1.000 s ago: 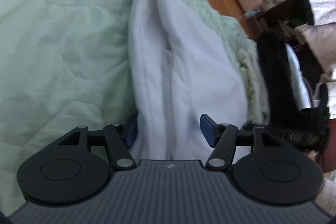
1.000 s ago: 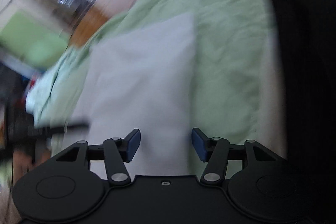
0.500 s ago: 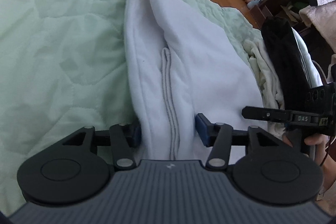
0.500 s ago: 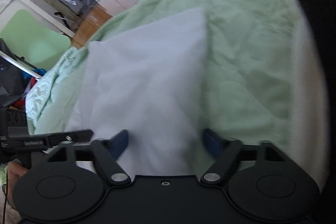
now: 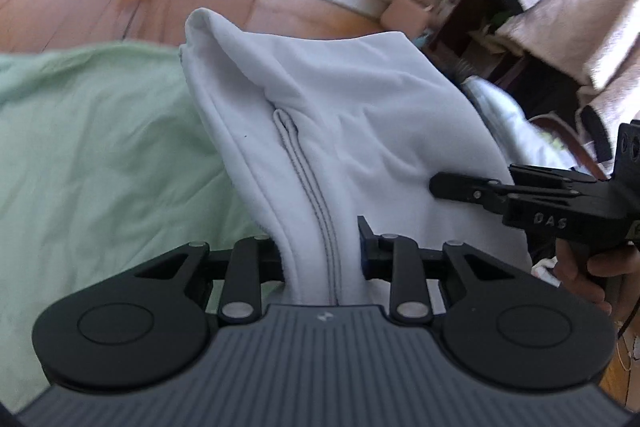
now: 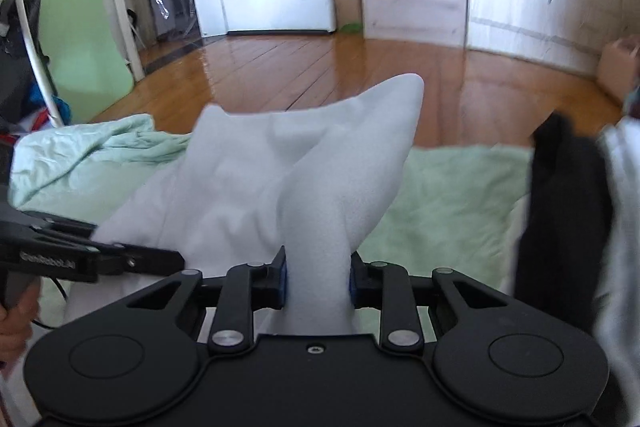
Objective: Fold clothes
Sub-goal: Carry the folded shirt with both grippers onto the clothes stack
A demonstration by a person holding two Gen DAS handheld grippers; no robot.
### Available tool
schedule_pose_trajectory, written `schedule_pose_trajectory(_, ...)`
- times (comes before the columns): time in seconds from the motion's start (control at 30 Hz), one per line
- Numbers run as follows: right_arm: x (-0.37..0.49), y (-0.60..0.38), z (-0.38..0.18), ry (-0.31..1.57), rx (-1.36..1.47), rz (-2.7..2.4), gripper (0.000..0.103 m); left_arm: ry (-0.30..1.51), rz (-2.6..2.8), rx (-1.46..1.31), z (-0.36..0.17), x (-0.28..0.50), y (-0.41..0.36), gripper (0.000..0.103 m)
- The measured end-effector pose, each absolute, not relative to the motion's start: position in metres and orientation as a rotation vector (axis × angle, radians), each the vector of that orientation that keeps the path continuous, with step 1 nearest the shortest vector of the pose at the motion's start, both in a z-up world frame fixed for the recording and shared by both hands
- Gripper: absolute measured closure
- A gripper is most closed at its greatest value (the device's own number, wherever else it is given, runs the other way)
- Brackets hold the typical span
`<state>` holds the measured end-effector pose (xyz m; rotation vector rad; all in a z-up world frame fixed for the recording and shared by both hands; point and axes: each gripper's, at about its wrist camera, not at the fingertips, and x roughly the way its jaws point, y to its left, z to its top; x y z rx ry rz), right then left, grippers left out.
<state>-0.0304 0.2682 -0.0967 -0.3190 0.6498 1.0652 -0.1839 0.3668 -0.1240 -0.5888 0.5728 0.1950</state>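
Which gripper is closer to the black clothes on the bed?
The right one. The right gripper, shut on the white garment, has the black clothes just off to its right. The left gripper holds the garment's other end, farther away.

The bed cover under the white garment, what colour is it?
Pale green; the bed cover shows best in the left wrist view.
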Motion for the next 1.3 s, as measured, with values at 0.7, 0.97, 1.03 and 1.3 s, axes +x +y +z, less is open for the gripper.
schedule_pose_trajectory(0.7, 0.155, 0.080, 0.033, 0.743, -0.071, 0.607, 0.068, 0.544, -0.309, -0.472, -0.023, 0.077, 0.295, 0.075)
schedule_pose_trajectory(0.97, 0.219, -0.042, -0.075, 1.030, 0.694, 0.527, 0.054, 0.658, -0.281, -0.532, -0.084, 0.096, 0.282, 0.073)
schedule_pose_trajectory(1.03, 0.213, -0.031, -0.063, 0.967, 0.564, 0.545, 0.070, 0.644, -0.306, -0.571, -0.079, 0.092, 0.285, 0.075)
schedule_pose_trajectory(1.3, 0.197, 0.008, -0.027, 0.859, -0.005, 0.465, 0.046, 0.734, -0.203, -0.433, -0.061, 0.093, 0.259, 0.059)
